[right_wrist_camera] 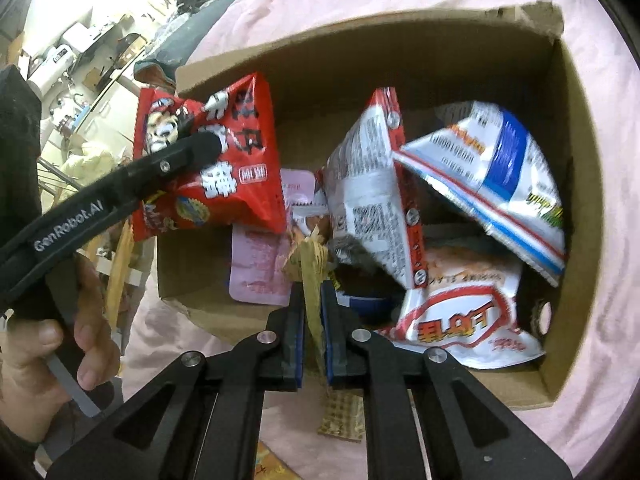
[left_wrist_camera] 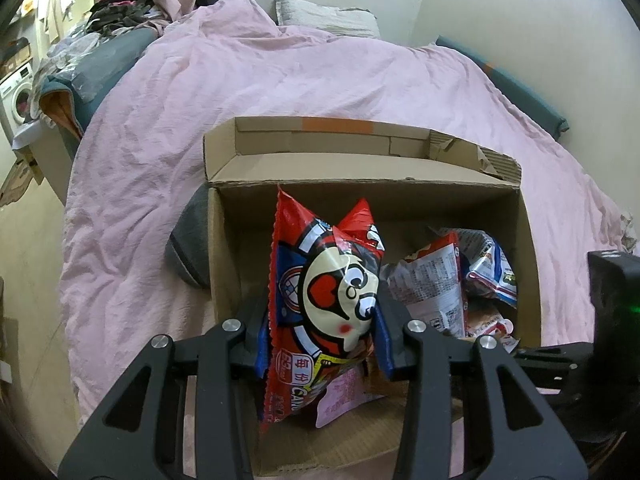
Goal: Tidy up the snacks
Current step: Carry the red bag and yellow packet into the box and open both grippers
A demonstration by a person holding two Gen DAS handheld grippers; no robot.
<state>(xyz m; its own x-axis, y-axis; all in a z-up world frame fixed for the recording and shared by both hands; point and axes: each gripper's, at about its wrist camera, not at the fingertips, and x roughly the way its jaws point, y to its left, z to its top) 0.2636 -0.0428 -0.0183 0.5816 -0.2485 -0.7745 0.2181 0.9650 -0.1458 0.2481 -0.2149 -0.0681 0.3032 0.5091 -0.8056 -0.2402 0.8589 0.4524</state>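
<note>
My left gripper (left_wrist_camera: 320,320) is shut on a red snack bag with a cartoon face (left_wrist_camera: 324,292) and holds it upright over the left part of an open cardboard box (left_wrist_camera: 224,264). The right wrist view shows the same bag (right_wrist_camera: 208,160) in the left gripper (right_wrist_camera: 200,144) above the box's left corner. My right gripper (right_wrist_camera: 314,320) is shut on a thin tan snack packet (right_wrist_camera: 314,280) at the box's near wall (right_wrist_camera: 520,392). Several snack bags lie in the box: a red-and-white one (right_wrist_camera: 372,192), a white-and-blue one (right_wrist_camera: 492,176), a pink one (right_wrist_camera: 260,268).
The box stands on a bed with a rumpled pink cover (left_wrist_camera: 280,80). A grey pillow (left_wrist_camera: 188,248) lies against the box's left side. A pile of clothes (left_wrist_camera: 116,12) and a washing machine (left_wrist_camera: 16,100) are at the far left. A person's hand (right_wrist_camera: 80,340) holds the left gripper's handle.
</note>
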